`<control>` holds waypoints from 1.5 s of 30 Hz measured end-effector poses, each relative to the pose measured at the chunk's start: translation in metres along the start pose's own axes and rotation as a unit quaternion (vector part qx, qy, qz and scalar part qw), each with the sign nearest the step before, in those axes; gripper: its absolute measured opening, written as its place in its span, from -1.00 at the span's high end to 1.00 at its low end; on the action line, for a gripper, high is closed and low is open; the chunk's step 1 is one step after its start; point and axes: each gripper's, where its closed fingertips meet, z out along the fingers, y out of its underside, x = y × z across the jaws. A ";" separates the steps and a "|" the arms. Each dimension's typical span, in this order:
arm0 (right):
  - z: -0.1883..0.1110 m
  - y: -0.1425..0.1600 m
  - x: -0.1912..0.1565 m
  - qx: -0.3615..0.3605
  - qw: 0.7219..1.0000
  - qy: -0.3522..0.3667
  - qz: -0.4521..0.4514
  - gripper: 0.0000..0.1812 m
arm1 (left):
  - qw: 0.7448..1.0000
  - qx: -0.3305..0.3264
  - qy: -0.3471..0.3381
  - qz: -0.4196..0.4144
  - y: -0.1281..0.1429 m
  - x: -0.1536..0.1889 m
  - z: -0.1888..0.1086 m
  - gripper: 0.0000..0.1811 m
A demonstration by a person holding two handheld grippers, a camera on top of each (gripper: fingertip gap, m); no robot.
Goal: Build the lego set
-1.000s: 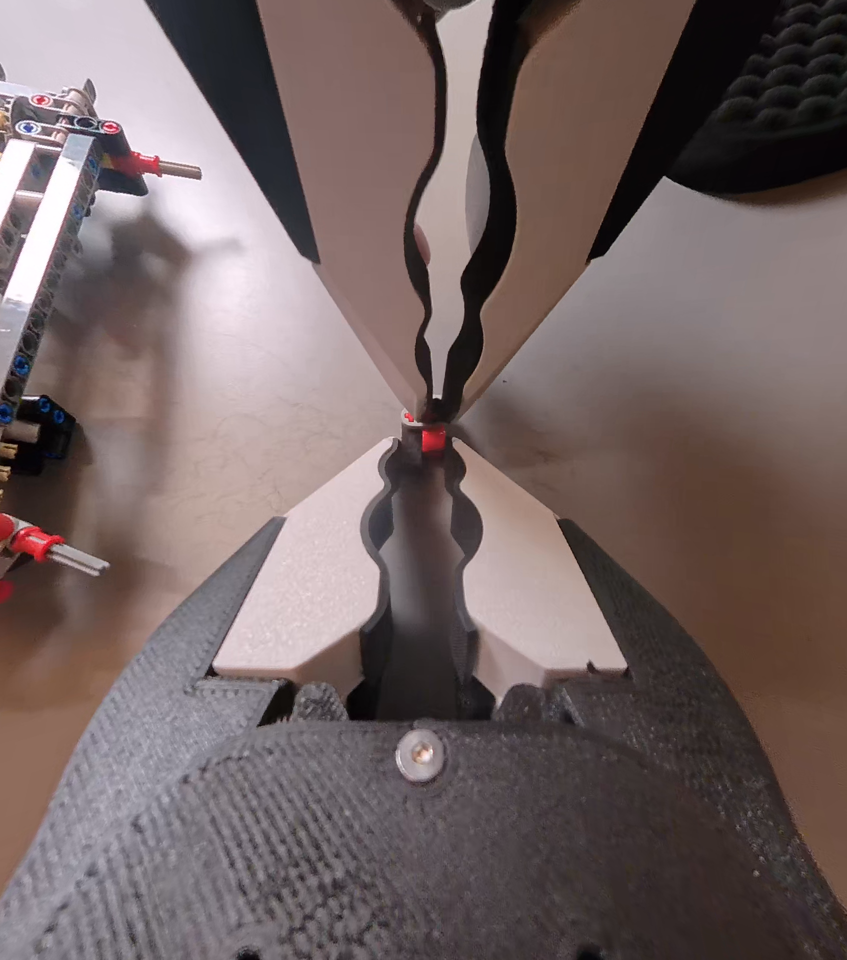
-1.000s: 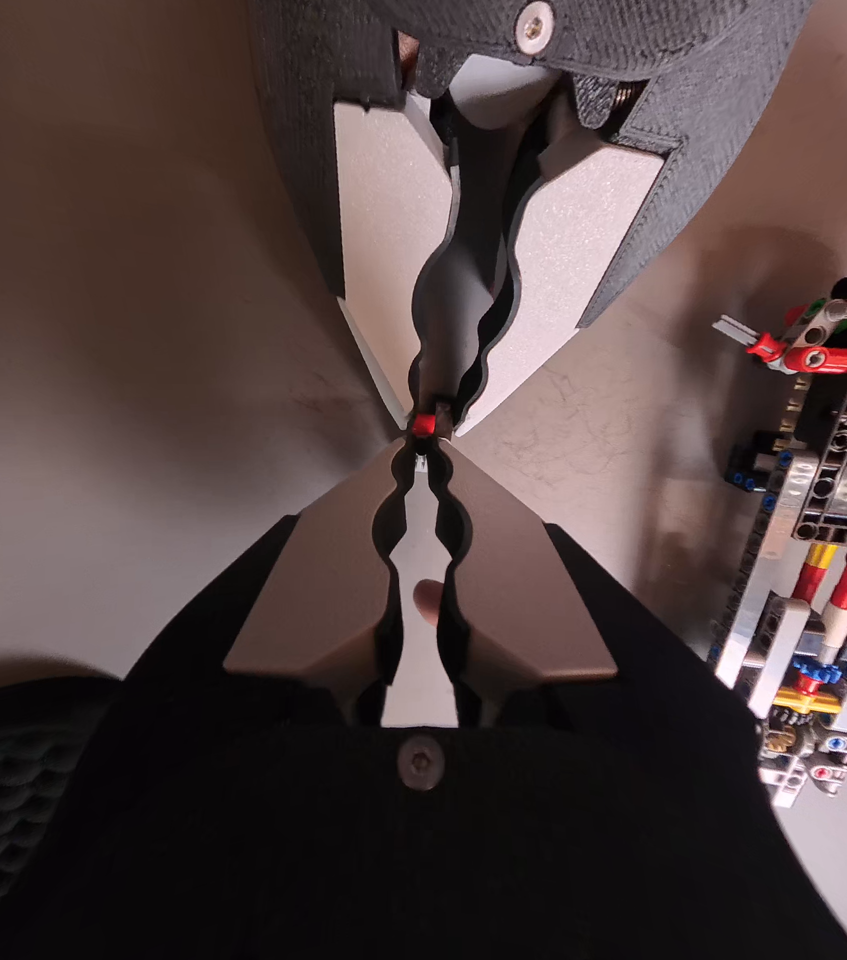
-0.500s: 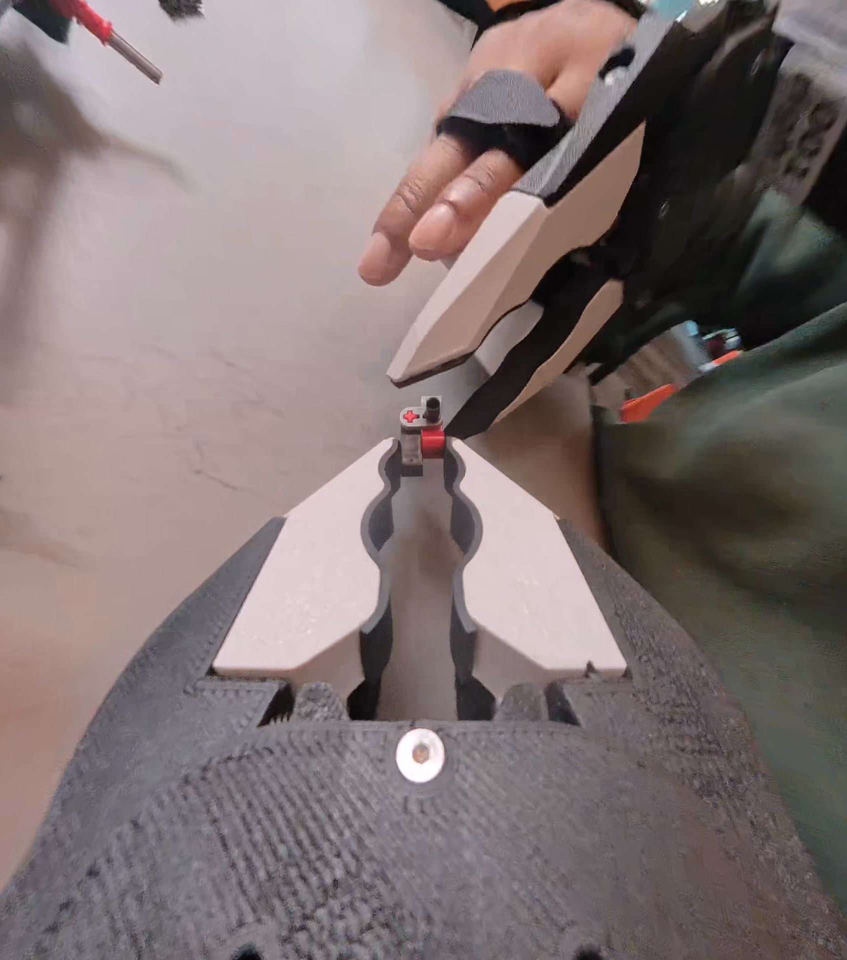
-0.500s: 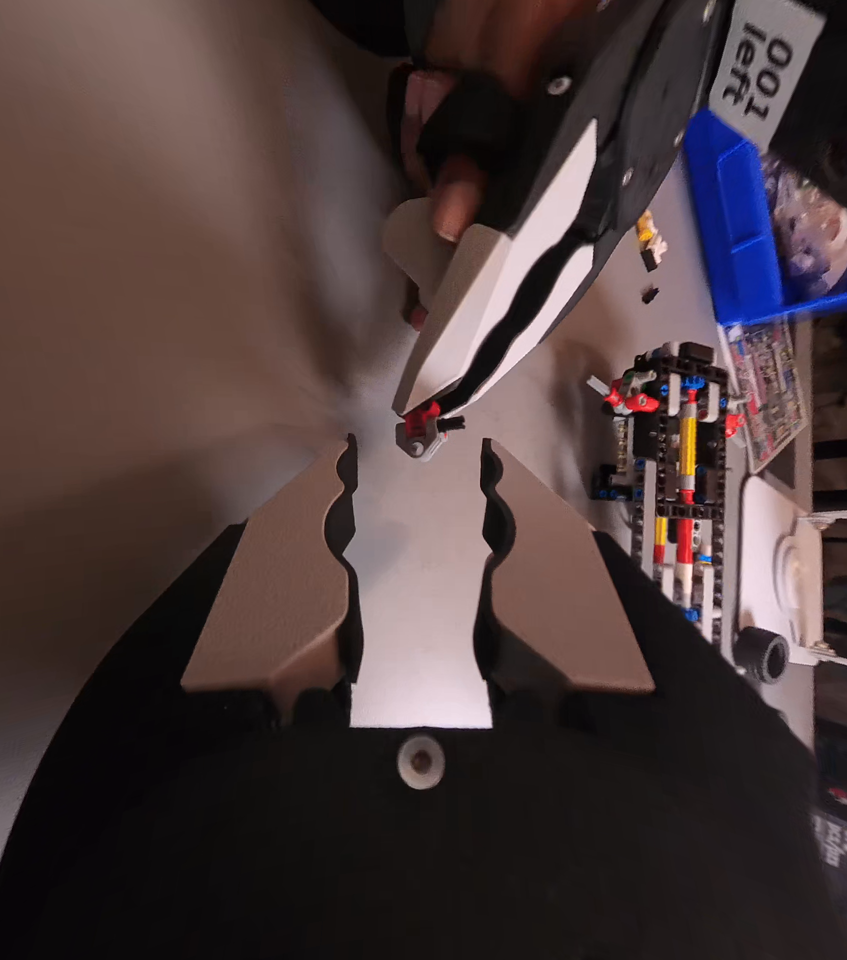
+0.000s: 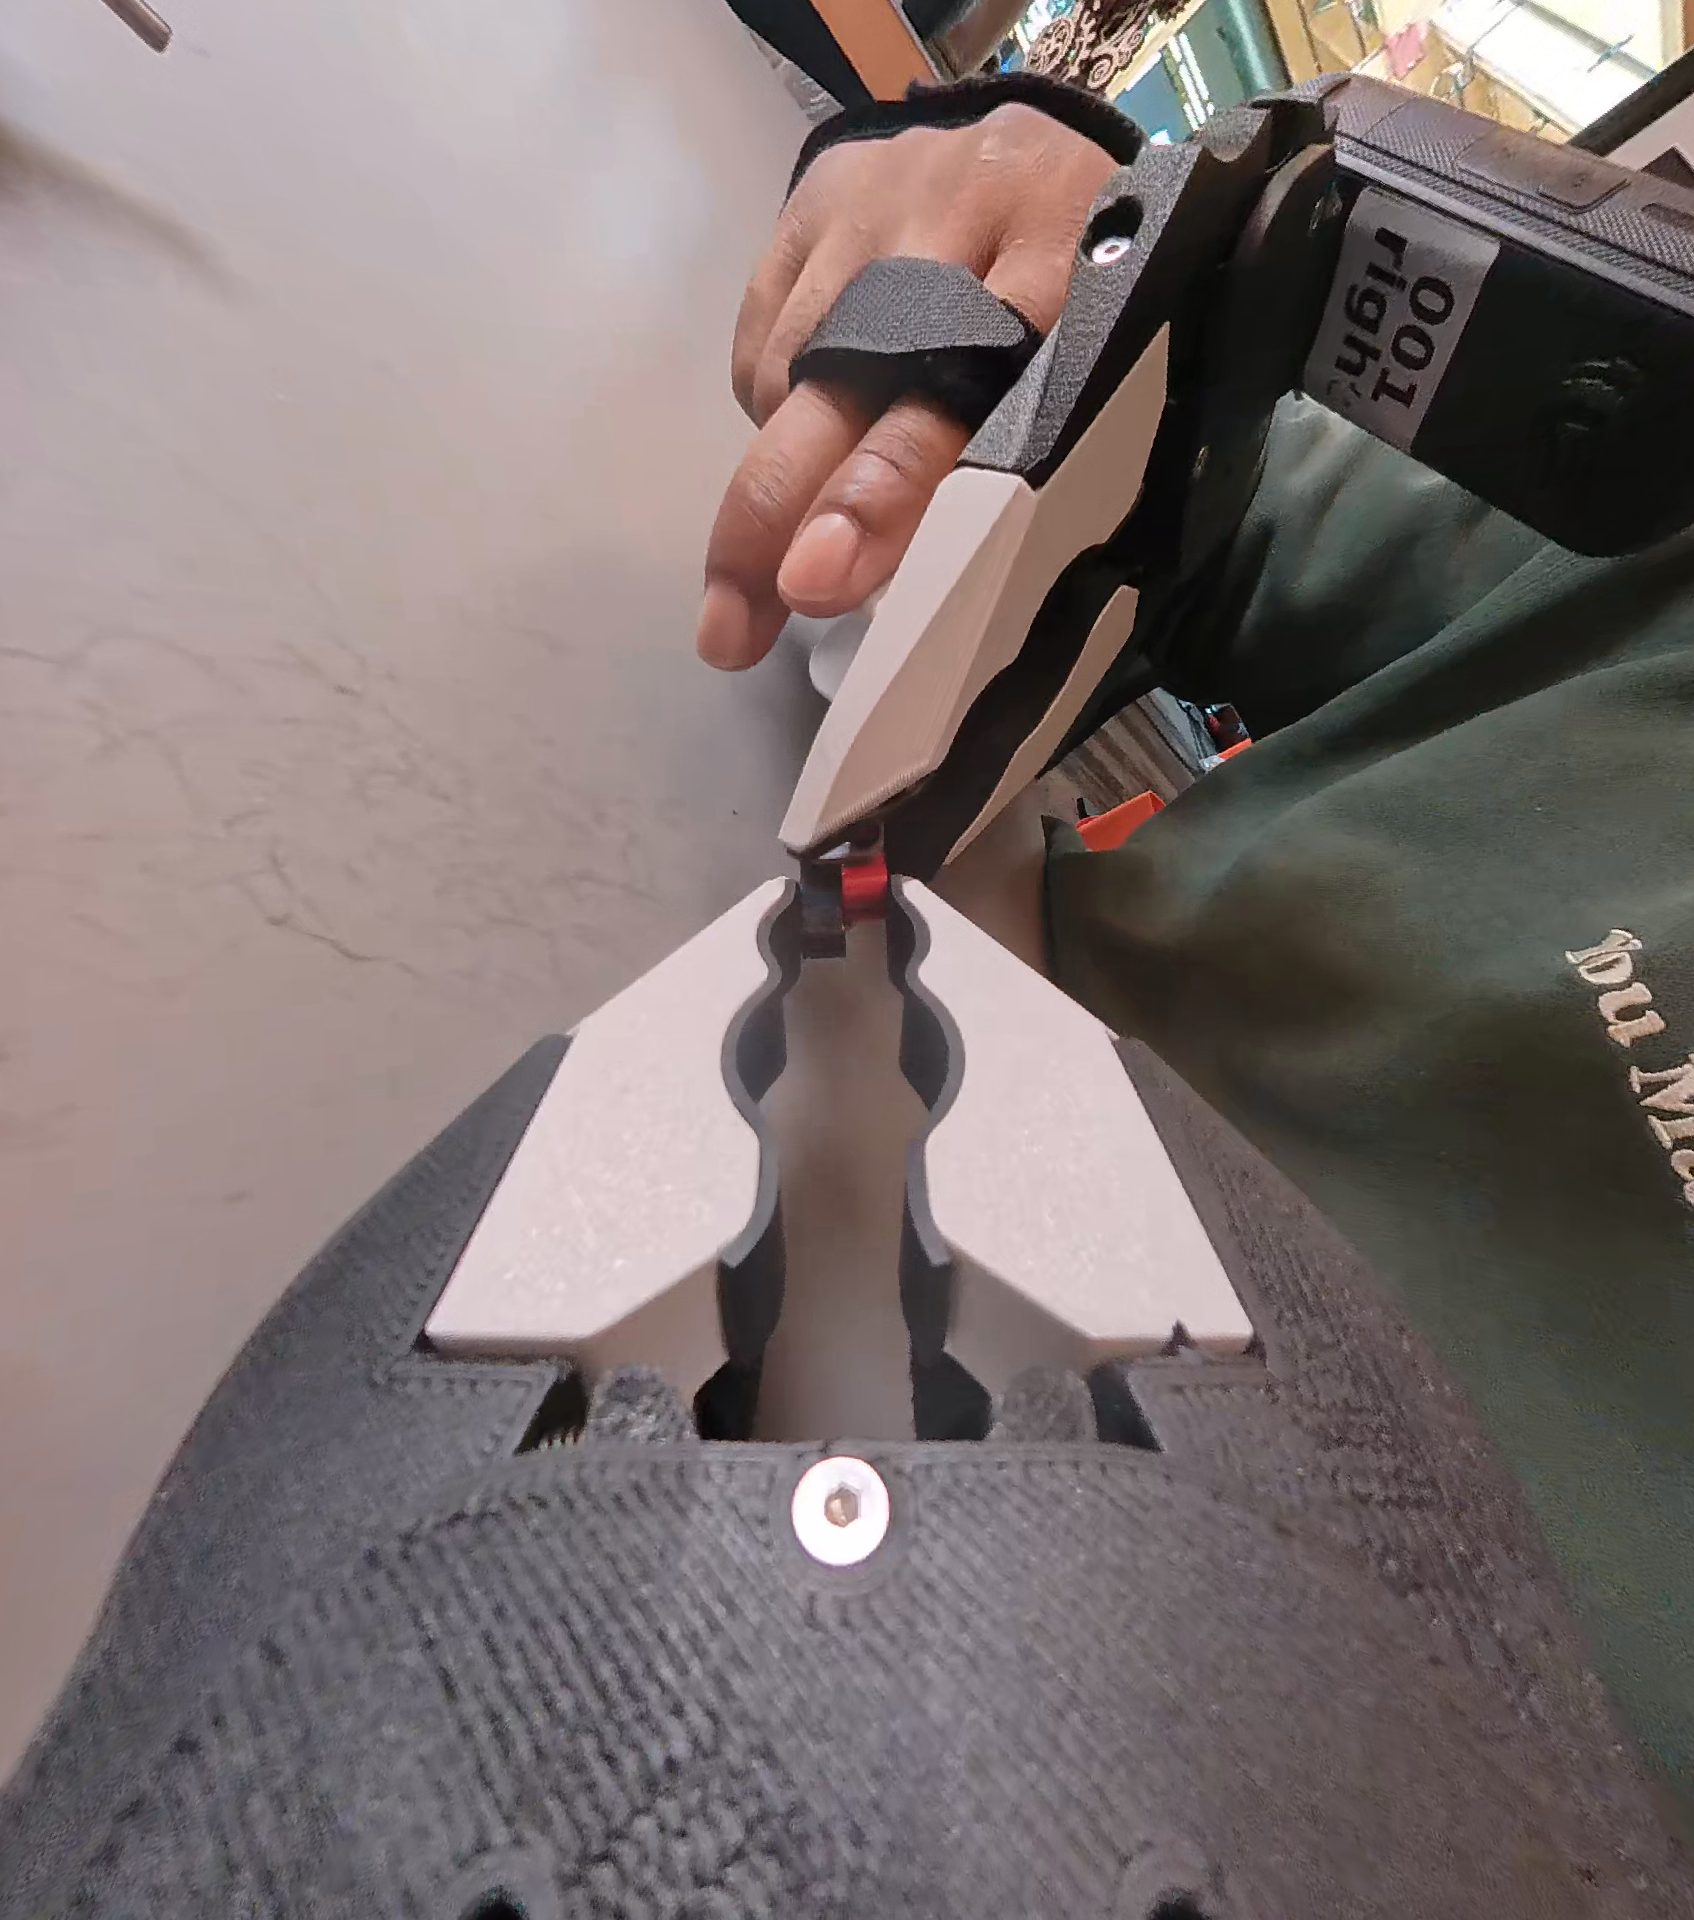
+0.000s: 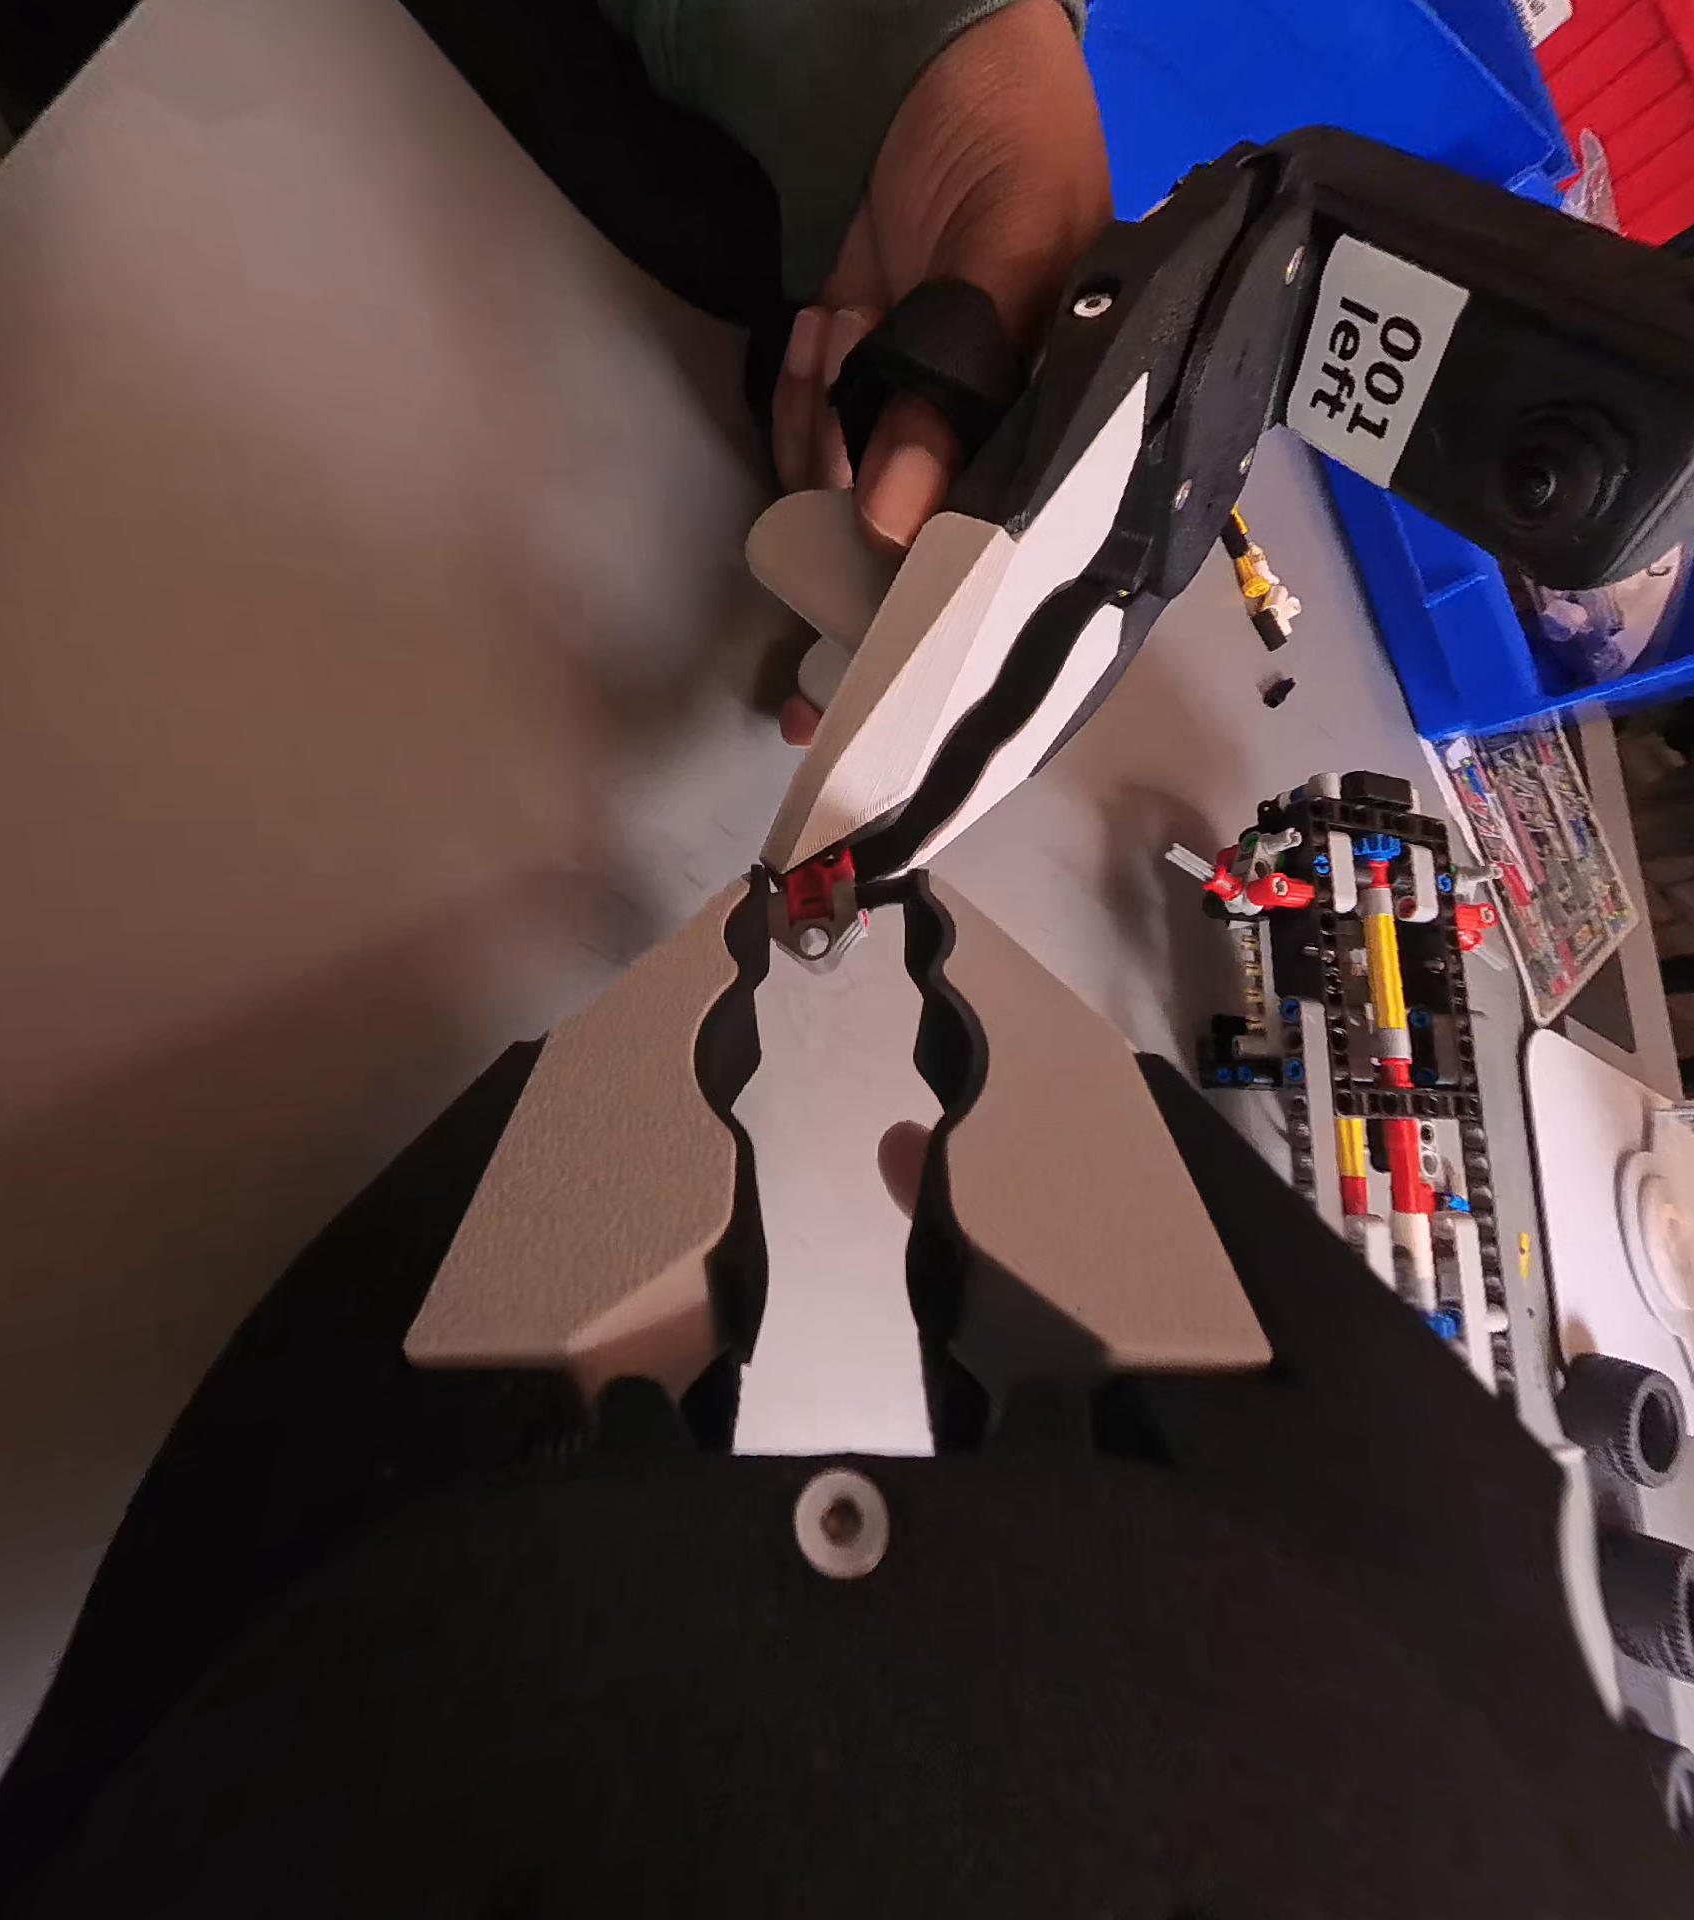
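Note:
My left gripper [image 5: 838,902] is shut on a small red and grey lego piece [image 5: 864,899] and holds it above the table. In the right wrist view the same piece [image 6: 812,906] hangs from the left gripper's tips [image 6: 807,857]. My right gripper [image 6: 835,899] is open, with its two tips on either side of the piece and a gap to the right of it. In the left wrist view the right gripper [image 5: 843,836] comes in from the upper right, tip to tip with mine. The partly built lego model [image 6: 1362,997] lies on the table to the right.
A blue bin [image 6: 1445,208] stands behind the model. An instruction sheet [image 6: 1539,831] lies beside it. A white tray [image 6: 1653,1195] and black tyres [image 6: 1622,1423] are at the right edge. Small loose pieces [image 6: 1258,582] lie near the bin. A person's green sleeve [image 5: 1445,1039] fills the right. The tips of both grippers are at nearly the same place.
One second ago both grippers pinched the piece tip to tip. The right gripper then opened and drew back. Now it has returned around the piece with its jaws narrower.

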 end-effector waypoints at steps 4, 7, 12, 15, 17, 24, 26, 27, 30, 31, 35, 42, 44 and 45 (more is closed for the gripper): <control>0.003 -0.001 -0.004 0.007 1.000 -0.009 0.006 0.74 | 1.000 -0.002 0.004 -0.004 0.000 0.000 0.000 0.85; 0.002 -0.003 -0.005 0.018 1.000 -0.015 0.014 0.74 | 1.000 -0.002 0.007 -0.003 0.001 0.002 0.000 0.84; -0.005 -0.002 0.004 0.037 0.998 -0.019 0.046 0.74 | 0.999 0.039 0.016 0.010 -0.012 0.006 -0.004 0.71; -0.015 -0.003 0.022 0.069 0.992 0.007 0.103 0.74 | 0.996 0.080 0.004 0.042 -0.026 0.007 -0.013 0.60; -0.021 0.003 0.036 0.078 0.986 0.028 0.144 0.74 | 0.992 0.107 -0.005 0.072 -0.036 0.008 -0.019 0.61; -0.027 -0.001 0.047 0.100 0.982 0.065 0.145 0.74 | 0.986 0.153 -0.022 0.067 -0.048 0.003 -0.024 0.59; -0.024 -0.001 0.046 0.085 0.985 0.068 0.132 0.74 | 0.986 0.154 -0.012 0.058 -0.048 0.005 -0.022 0.59; -0.022 -0.003 0.044 0.083 0.986 0.066 0.128 0.74 | 0.986 0.154 -0.006 0.056 -0.047 0.007 -0.020 0.60; -0.014 -0.005 0.036 0.063 0.991 0.062 0.104 0.74 | 0.987 0.152 0.010 0.051 -0.045 0.013 -0.017 0.61; -0.012 -0.005 0.036 0.054 0.991 0.065 0.104 0.74 | 0.987 0.150 0.009 0.049 -0.044 0.012 -0.017 0.63; -0.012 -0.008 0.037 0.064 0.991 0.088 0.083 0.73 | 0.987 0.157 0.006 0.031 -0.045 0.007 -0.019 0.78; -0.009 -0.010 0.045 0.080 0.986 0.120 0.079 0.74 | 0.984 0.174 -0.015 0.037 -0.050 0.002 -0.025 0.84; -0.012 -0.010 0.049 0.087 0.984 0.128 0.086 0.74 | 0.981 0.187 -0.020 0.048 -0.054 0.003 -0.029 0.83; -0.013 -0.007 0.051 0.082 0.984 0.131 0.091 0.74 | 0.979 0.195 -0.023 0.052 -0.056 0.003 -0.032 0.80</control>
